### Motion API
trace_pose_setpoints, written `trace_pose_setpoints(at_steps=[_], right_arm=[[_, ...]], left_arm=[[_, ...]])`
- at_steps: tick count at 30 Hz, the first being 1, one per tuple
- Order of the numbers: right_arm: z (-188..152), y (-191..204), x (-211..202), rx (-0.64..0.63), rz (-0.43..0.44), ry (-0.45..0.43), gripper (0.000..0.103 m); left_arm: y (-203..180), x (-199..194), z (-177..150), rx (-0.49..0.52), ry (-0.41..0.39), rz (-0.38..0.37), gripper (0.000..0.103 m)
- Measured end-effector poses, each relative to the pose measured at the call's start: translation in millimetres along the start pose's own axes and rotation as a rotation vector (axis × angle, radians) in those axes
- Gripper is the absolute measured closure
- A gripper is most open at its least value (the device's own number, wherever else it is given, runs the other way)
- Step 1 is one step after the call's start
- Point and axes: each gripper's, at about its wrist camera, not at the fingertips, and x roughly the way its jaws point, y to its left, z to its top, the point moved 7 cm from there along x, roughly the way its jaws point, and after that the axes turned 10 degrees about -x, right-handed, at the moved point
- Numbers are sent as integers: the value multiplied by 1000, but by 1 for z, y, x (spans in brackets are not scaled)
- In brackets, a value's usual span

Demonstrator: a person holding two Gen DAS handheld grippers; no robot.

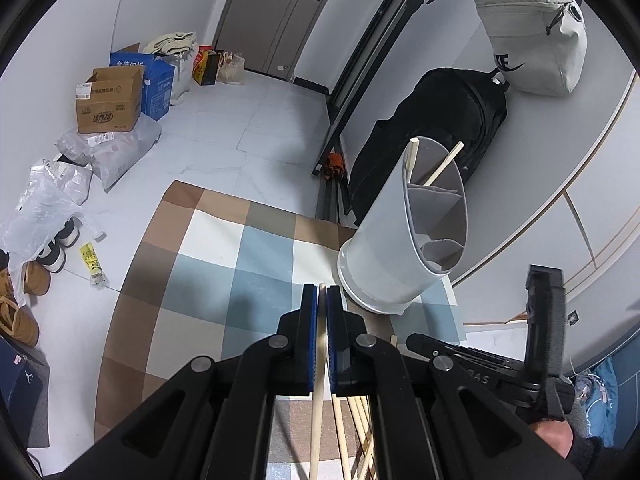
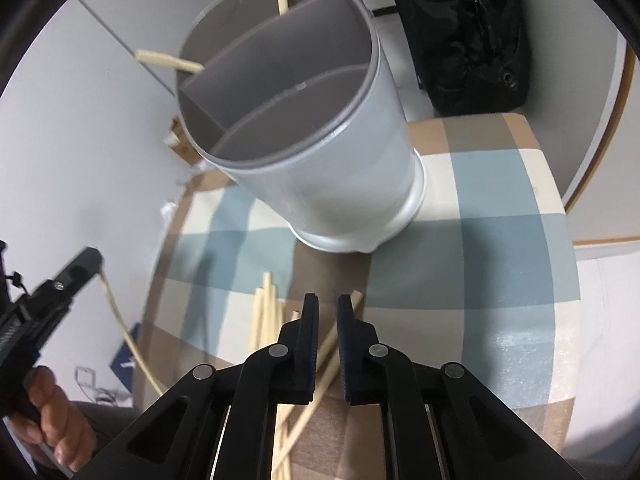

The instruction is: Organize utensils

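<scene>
A: What do the left tongs [image 1: 322,289] do?

B: Their blue pads are pressed together on one chopstick [image 1: 317,408]. It runs between the pads, and its tip shows just at their front end. In the right wrist view the same tongs [image 2: 94,258] hold it out past the edge of the counter [image 2: 516,264], and the stick hangs down and back from them.

A: And the right tongs [image 2: 328,300]?

B: They point down at the loose chopsticks [image 2: 267,312] that lie in a heap on the checked cloth. The jaws stand only a little apart. One stick passes through the narrow gap, but I cannot tell if the pads press on it.

A: Where is the holder?

B: The grey utensil holder [image 2: 340,176] stands upright on the cloth, beyond the heap, near the far edge of the counter. Curved walls divide it into compartments. Two chopsticks [image 2: 170,61] already stand in the rear compartment and lean outward over the rim.

A: Anything around?

B: A black bag [image 1: 436,136] is behind the holder, and cardboard boxes [image 1: 110,100] are on the floor.
</scene>
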Motion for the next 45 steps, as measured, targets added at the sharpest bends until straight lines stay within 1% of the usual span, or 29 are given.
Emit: trace_pose_setpoints(at_steps=[3,5,7,8,12,14,15,18,19,24,26,27,29,30,32,35,41,45], right_arm=[[1,-1,15,17,-2,40,89],[2,-3,22,29,-10,60,88],[2,-4,31,34,-24,91,80],[2,-4,34,32,-35,107,79],[4,-3,37,21,-83,112,81],[4,-3,38,13,-114,113,88],[3,-4,39,7,-127,112,96],[2,-9,36,54,-94,80,103],[3,-11,33,64,-94,62,103],[8,-12,3,117,-18,-61,103],[9,-12,-9,120,-2,-95,103],[9,-12,-11,117,7,-95,103],[6,-11,-8,92,21,-61,102],[5,-11,-5,85,30,-48,100],[0,-11,5,53,10,14,100],[-11,-13,15,33,-8,77,100],[-33,-2,19,-38,-41,125,100],[-31,0,19,-52,-48,120,99]], left_arm=[[-2,0,0,7,2,0,103],[-1,0,0,3,4,-2,103],[0,0,0,-4,6,-3,103],[0,0,0,-8,9,-3,103],[2,2,0,-19,15,-1,103],[2,2,1,-19,14,1,103],[2,3,2,-20,14,0,103],[2,2,2,-19,10,1,103],[2,1,3,-20,7,0,103],[-1,-3,5,-14,-8,-14,103],[-4,-7,6,-3,-18,-20,103],[-5,-8,5,5,-25,-18,103],[-8,-9,4,17,-31,-13,103],[-9,-9,4,15,-31,-13,103],[-10,-9,2,16,-30,-12,103],[-11,-9,1,19,-32,-9,103],[-9,-9,2,14,-29,-17,103],[-9,-8,1,16,-21,-19,103]])
